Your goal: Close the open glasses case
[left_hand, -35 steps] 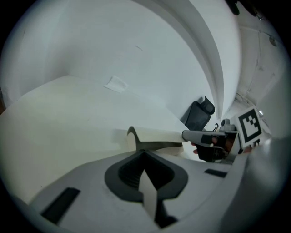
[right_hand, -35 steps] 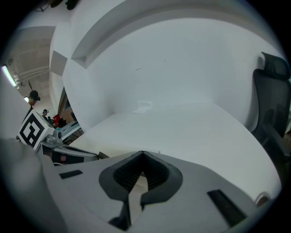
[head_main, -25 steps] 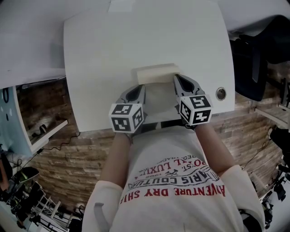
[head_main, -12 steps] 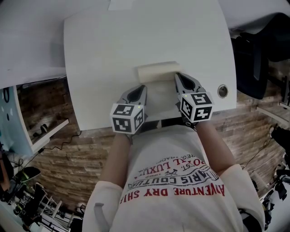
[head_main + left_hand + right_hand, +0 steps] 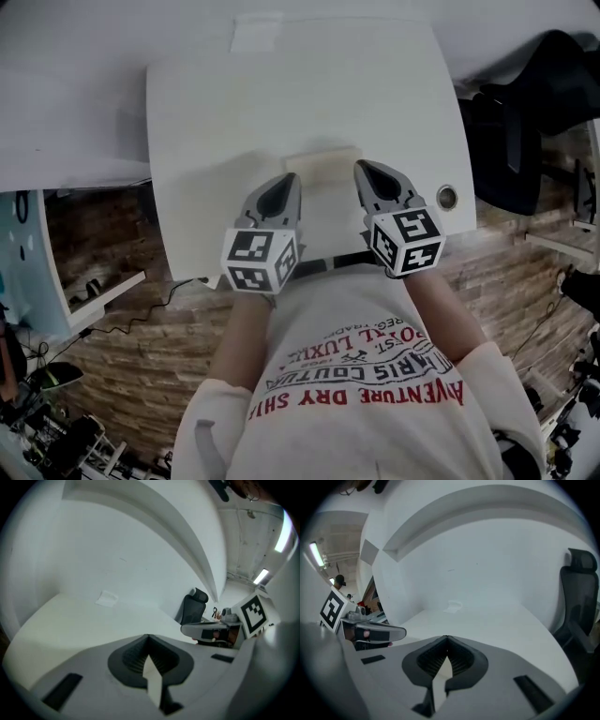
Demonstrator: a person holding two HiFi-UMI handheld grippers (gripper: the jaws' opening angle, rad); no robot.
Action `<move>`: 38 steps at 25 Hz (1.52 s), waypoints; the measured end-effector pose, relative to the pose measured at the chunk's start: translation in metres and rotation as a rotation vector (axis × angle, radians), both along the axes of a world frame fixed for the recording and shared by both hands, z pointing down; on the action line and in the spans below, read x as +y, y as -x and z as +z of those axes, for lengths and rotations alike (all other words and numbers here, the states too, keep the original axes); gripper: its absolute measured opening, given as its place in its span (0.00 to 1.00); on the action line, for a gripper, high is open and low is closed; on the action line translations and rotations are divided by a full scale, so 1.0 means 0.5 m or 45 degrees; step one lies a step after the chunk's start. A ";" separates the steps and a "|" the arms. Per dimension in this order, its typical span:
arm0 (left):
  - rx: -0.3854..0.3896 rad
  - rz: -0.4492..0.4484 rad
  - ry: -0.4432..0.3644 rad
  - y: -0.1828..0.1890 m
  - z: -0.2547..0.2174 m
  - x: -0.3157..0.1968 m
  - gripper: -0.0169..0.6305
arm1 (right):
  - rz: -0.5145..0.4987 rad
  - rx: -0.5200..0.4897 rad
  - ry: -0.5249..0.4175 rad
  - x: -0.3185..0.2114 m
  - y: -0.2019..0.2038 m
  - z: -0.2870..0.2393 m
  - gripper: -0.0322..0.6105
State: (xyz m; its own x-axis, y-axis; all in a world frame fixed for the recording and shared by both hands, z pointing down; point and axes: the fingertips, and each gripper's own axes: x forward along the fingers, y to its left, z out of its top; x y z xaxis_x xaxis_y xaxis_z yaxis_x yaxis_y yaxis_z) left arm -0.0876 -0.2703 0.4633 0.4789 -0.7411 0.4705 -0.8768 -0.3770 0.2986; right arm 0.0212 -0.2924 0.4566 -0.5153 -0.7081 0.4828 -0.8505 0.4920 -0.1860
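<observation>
Glasses case point(image 5: 322, 167), lid seemingly down, shows only overhead; left tool point(image 5: 290, 178), right tool point(image 5: 360, 167) both closed, empty.

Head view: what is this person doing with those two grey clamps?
A person holds a grey two-jaw gripper in each hand over a white table. The left gripper and right gripper sit either side of a pale cream glasses case, jaws together, gripping nothing. Whether it is fully closed is unclear.
</observation>
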 end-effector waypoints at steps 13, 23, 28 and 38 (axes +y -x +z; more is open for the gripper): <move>-0.018 -0.080 -0.411 0.032 -0.238 0.040 0.02 | -0.031 -0.010 -0.346 0.075 0.033 -0.206 0.07; -0.053 -0.044 -0.450 -0.005 -0.251 0.077 0.02 | -0.033 0.017 -0.352 0.119 0.010 -0.207 0.07; -0.046 -0.030 -0.441 -0.018 -0.250 0.083 0.02 | -0.010 0.036 -0.346 0.128 -0.003 -0.205 0.07; -0.048 0.009 -0.424 -0.042 -0.239 0.085 0.02 | 0.009 0.058 -0.336 0.139 -0.020 -0.196 0.07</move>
State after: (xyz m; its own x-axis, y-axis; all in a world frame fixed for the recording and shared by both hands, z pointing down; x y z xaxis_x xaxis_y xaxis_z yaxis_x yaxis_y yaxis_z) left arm -0.0664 -0.2276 0.3440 0.4714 -0.8540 0.2201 -0.8819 -0.4544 0.1256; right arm 0.0310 -0.2232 0.3587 -0.4921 -0.8160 0.3033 -0.8585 0.5127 -0.0133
